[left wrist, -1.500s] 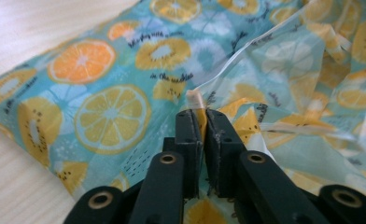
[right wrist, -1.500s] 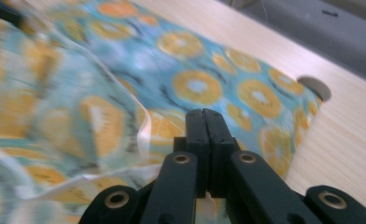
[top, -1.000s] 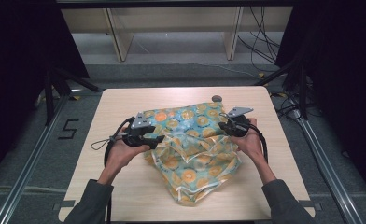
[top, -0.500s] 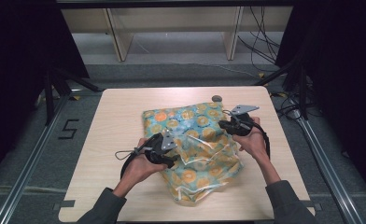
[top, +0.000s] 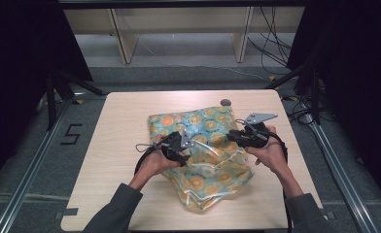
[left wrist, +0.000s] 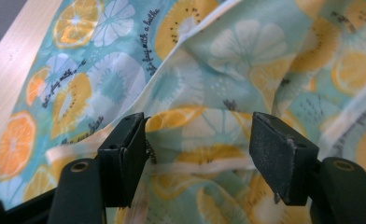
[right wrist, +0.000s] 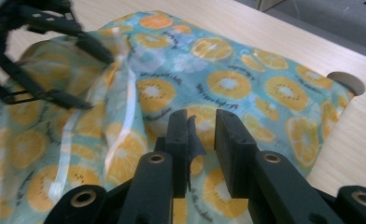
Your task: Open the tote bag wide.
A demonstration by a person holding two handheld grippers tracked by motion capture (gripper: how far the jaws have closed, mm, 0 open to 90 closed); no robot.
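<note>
A shiny teal cloth [top: 208, 126] printed with orange and kiwi slices lies crumpled on the wooden table [top: 120, 121]. My left gripper [top: 188, 153] hovers low over the cloth's near-left part. In the left gripper view its jaws [left wrist: 200, 140] stand wide apart, have just been opening, and have only the cloth [left wrist: 218, 56] lying beyond them. My right gripper [top: 232, 137] is over the cloth's right side. Its jaws [right wrist: 202, 135] have just been opening and show a narrow gap, with the cloth [right wrist: 228, 84] behind it and nothing pinched.
A small round dark object [top: 225, 102] sits at the cloth's far edge, and in the right gripper view this round object [right wrist: 344, 81] lies at the far right. Bare table top [right wrist: 358, 140] runs along the cloth's sides. Dark floor and rails surround the table.
My left hand has moved right and nearer, from the cloth's left edge onto its middle. The right gripper has lifted slightly and its jaws have parted.
</note>
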